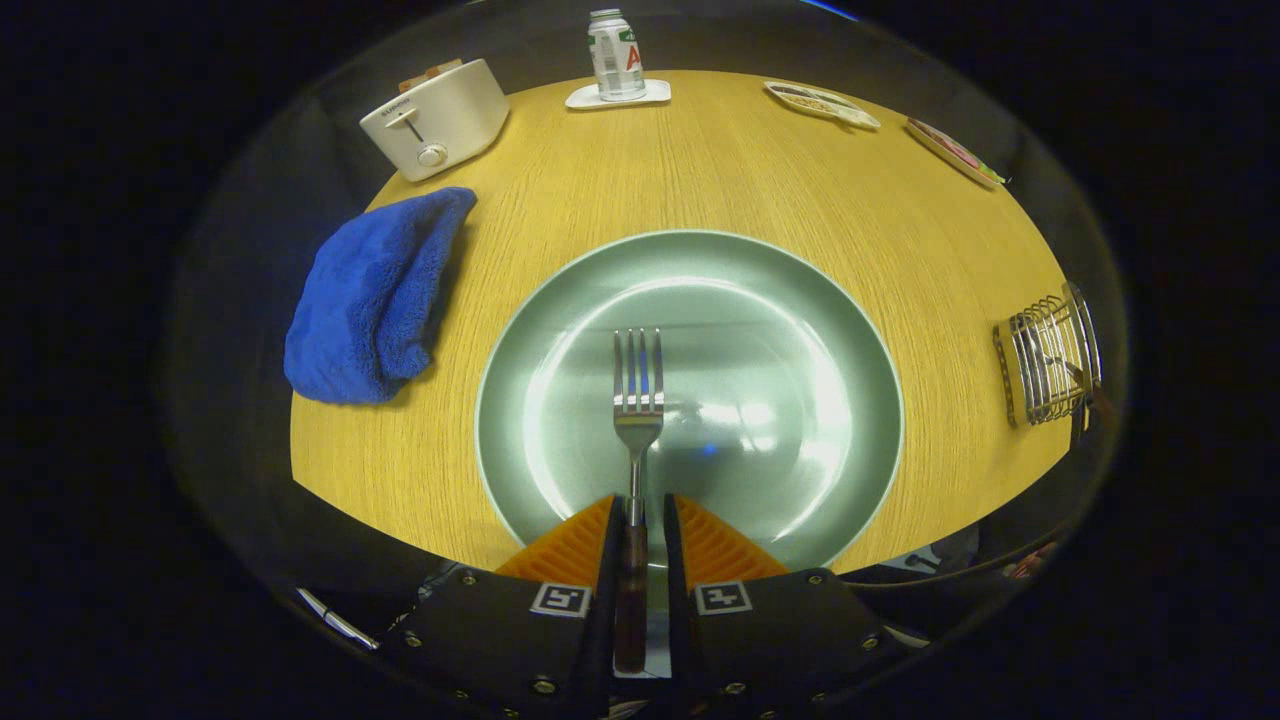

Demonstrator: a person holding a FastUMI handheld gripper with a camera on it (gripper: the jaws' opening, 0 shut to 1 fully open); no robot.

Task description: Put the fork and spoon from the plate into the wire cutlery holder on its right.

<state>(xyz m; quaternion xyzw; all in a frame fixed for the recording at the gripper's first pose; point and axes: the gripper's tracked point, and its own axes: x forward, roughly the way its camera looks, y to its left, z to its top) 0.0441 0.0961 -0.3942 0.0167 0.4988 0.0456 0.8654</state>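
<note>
With its two fingers drawn close on either side of the dark wooden handle, the claw [640, 515] pinches the slim steel fork [637, 400], whose tines point forward over the round pale-green glazed plate [560, 330] on the yellow wood-grain table [720, 170]. I judge the fork light and rigid, its polished metal neck slippery, so the handle is the sound place to hold; gripped this far back it may swing at the tines. The wire cutlery holder [1045, 360] stands to the right, well apart from the plate.
</note>
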